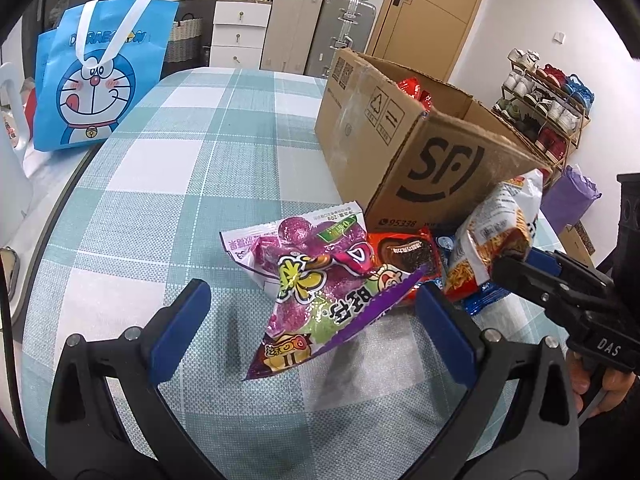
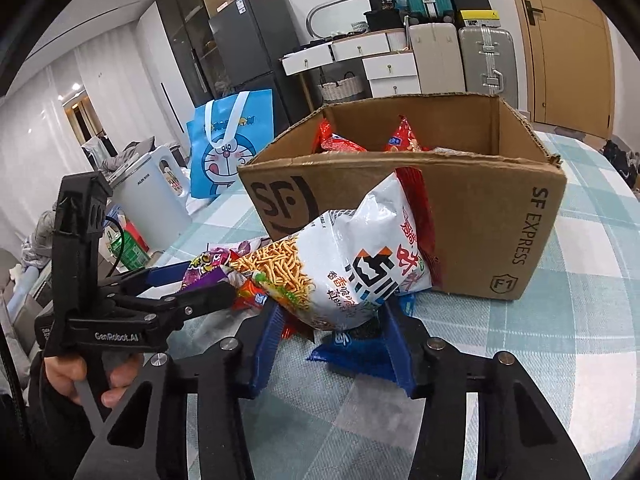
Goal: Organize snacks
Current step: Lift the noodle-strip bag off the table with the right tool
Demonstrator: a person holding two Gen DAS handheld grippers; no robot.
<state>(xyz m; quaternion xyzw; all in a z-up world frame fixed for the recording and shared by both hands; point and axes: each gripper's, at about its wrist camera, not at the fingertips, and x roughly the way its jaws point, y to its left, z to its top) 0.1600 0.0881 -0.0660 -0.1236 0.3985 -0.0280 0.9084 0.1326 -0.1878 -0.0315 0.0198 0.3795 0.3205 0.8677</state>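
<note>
A white bag of crispy noodle snack [image 2: 352,256] stands tilted against the front of the open cardboard box [image 2: 480,208], with my right gripper [image 2: 334,340] shut on its lower end. The left wrist view shows that same gripper [image 1: 506,268] gripping the noodle bag [image 1: 492,236] beside the box [image 1: 400,140]. My left gripper [image 1: 316,320] is open wide, and a purple candy bag [image 1: 320,292] lies between its fingers without being pinched. A red chocolate pack [image 1: 408,256] and a blue pack [image 2: 352,348] lie under the pile. Red packets [image 2: 344,140] sit inside the box.
The table wears a teal checked cloth [image 1: 180,184]; its rounded edge runs along the left. A blue cartoon tote bag [image 1: 96,80] stands at the far left, beside a white appliance [image 2: 148,200]. A shoe rack [image 1: 540,112] and suitcases [image 1: 320,32] stand beyond the table.
</note>
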